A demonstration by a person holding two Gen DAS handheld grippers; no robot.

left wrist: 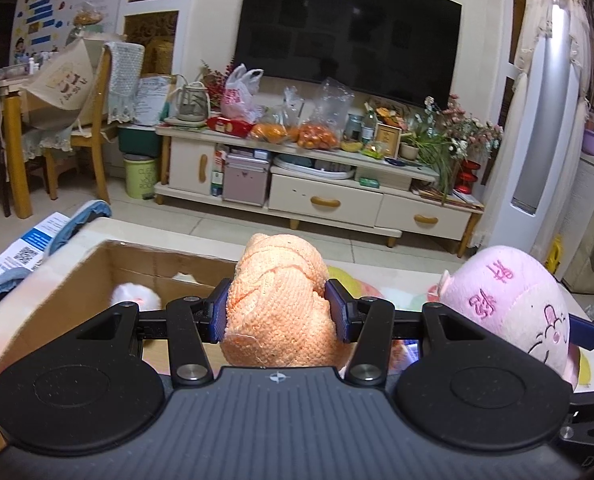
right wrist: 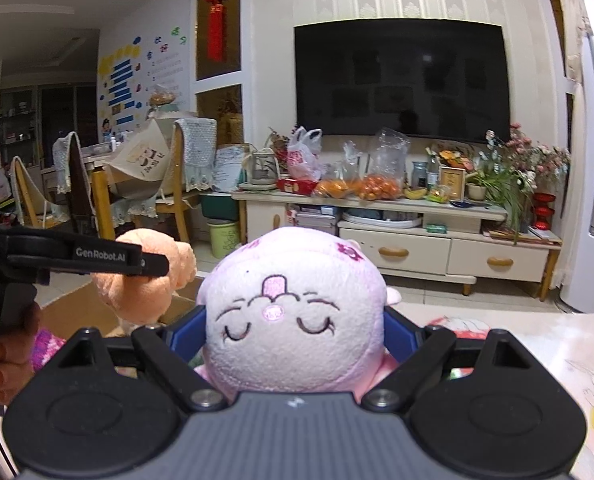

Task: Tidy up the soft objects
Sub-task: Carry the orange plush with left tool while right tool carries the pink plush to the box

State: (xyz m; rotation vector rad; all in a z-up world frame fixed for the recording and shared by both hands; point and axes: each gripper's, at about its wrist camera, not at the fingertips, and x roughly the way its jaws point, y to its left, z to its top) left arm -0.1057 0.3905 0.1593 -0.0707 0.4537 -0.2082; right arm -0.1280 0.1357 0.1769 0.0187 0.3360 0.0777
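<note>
My left gripper (left wrist: 280, 312) is shut on an orange knitted soft toy (left wrist: 277, 300), its blue pads pressed into both sides, held just above the near rim of an open cardboard box (left wrist: 77, 280). A white fluffy toy (left wrist: 135, 294) lies inside the box. My right gripper (right wrist: 295, 336) is shut on a round pink plush with closed eyes (right wrist: 293, 320), which fills the wide gap between the blue pads. The pink plush (left wrist: 509, 304) also shows at the right of the left wrist view, and the orange toy (right wrist: 145, 280) with the left gripper (right wrist: 153, 266) at the left of the right wrist view.
A low table with a patterned cloth (right wrist: 537, 344) carries the box and more soft things (left wrist: 377, 288). A hand (right wrist: 5, 360) grips the left tool's handle. Beyond lie a TV stand (left wrist: 317, 160), a dining chair (left wrist: 85, 120) and a green bin (left wrist: 141, 176).
</note>
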